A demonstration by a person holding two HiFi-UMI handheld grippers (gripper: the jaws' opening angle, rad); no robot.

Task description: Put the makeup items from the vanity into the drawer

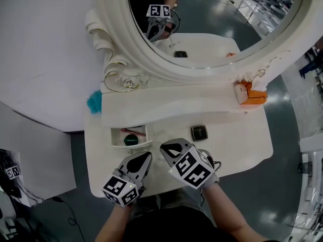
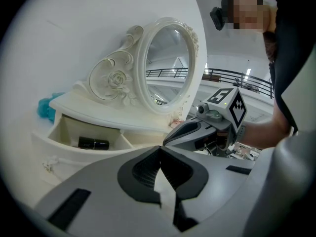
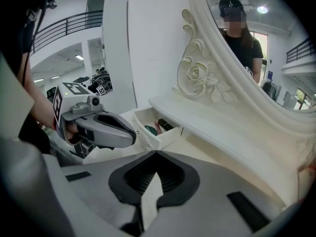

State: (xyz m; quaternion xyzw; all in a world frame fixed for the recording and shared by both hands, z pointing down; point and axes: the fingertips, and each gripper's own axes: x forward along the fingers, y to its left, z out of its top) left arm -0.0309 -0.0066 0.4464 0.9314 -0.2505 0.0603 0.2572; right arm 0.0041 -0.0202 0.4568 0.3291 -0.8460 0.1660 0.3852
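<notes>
Head view shows compact (image 1: pixel 199 132) near right gripper (image 1: pixel 170 148), outside its closed jaws.

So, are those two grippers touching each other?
Apart. The head view shows bare white vanity top between the left gripper and the right gripper.

This is a staged set inside a big lab-like hall, not a home. The white vanity (image 1: pixel 237 135) and mirror (image 1: pixel 212 14) ahead of the right gripper (image 1: pixel 166 147) back onto a bare white partition (image 1: pixel 45 49). Polished grey floor (image 1: pixel 285 185) lies to the gripper's right, and a railed upper walkway (image 3: pixel 64 26) runs off to its left.
</notes>
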